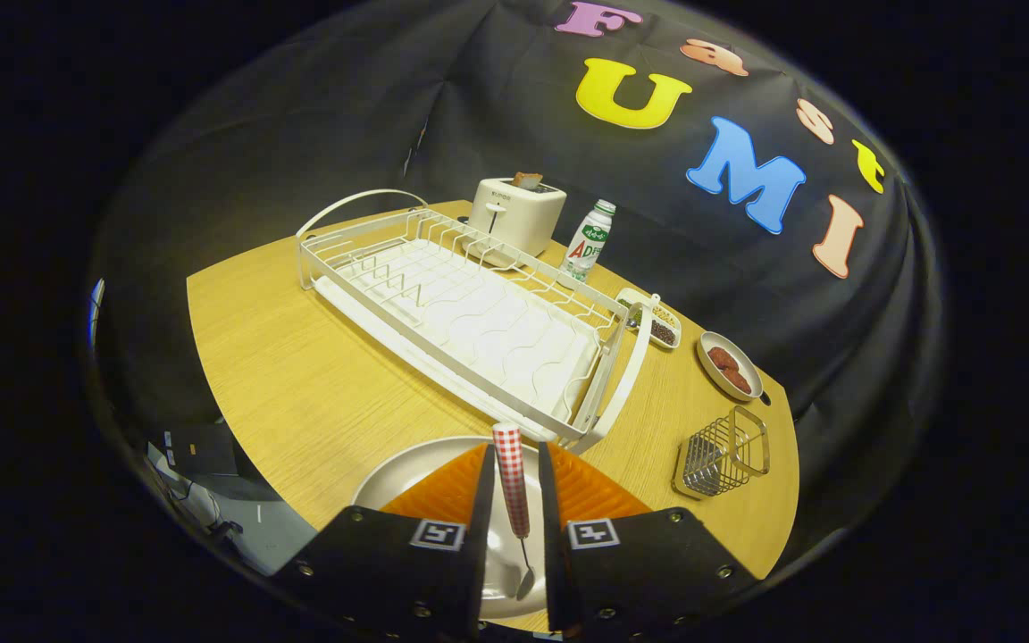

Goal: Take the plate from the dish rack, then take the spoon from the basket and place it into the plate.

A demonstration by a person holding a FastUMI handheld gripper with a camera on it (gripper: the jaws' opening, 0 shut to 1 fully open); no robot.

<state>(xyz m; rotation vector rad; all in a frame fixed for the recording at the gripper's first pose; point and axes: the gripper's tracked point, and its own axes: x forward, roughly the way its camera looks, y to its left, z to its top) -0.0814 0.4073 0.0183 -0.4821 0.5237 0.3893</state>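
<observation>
Between the two fingers of the tongs stands the spoon, its red-and-white checked handle pointing up and away and its small metal bowl hanging low toward the near end, right over the plate. Both fingers sit close on either side of the handle, narrow, and they look to be pressing it, so the tongs are holding the spoon. That pale plate lies flat on the wooden worktop directly beneath the fingers, its rim curving out past the left finger, and the spoon's bowl appears just above or touching its surface; I cannot tell which. Just ahead of the fingertips comes the near end of the white wire dish rack, a long drainer stretching away on a slant, with a looped handle at each end and a wavy tray under the wires. Off to the right of the tongs, a little ahead, sits the wire basket, well apart from the plate. Beyond the basket rests a small round dish with brown pieces in it, and beyond that a narrow tray of dark bits, tucked just beside the rack's right side. Far ahead, past the rack, stands a cream toaster with a slice poking from its slot, and just beside it to the right a small white bottle with a green cap.
</observation>
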